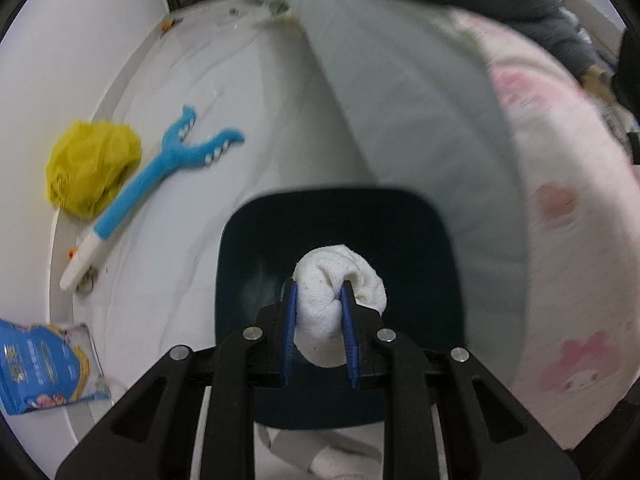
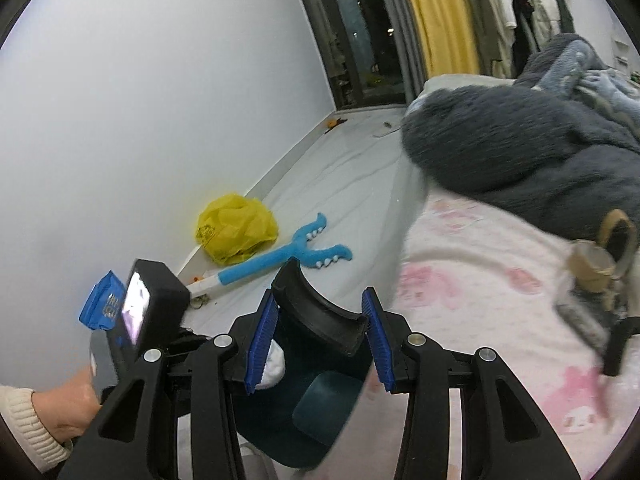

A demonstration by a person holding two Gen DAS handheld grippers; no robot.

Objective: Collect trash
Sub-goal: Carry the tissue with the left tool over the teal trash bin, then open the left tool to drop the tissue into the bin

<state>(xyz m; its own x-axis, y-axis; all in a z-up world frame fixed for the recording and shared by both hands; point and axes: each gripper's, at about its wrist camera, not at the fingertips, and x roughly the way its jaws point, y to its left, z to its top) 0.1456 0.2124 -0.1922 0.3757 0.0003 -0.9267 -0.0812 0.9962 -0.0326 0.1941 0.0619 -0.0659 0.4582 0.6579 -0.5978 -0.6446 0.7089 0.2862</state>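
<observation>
The left gripper (image 1: 319, 300) is pinching a white wad (image 1: 340, 292) of soft cloth or tissue between its blue fingers (image 1: 289, 320), which are standing nearly closed and biting into the bundle. It is hanging the wad directly over the mouth of the dark bin (image 1: 240, 280). The right gripper (image 2: 320, 320) is clamping the rim of that same bin (image 2: 316, 420), its fingers (image 2: 262, 332) squeezed on either side of the black lip and holding the bin tilted.

The wad is looking light and squashy; it is deforming around the fingers, so a hold through its middle, as now, seems the surest, and it should probably drop free without sticking once let go. The bin appears to be stiff, smooth plastic, and the rim grip is likely letting it swing, so it may call for steady handling.

More litter is lying on the floor by the wall: a crumpled yellow bag (image 1: 92, 164), thin and crackly by the look of it and best taken at a bunched fold, and a blue packet (image 1: 40, 364), flat and probably slippery, best taken by an edge. A blue plush toy (image 1: 160, 176) is lying beside the bag, touching it. A pink patterned bedspread (image 1: 560, 240) is filling the right.
</observation>
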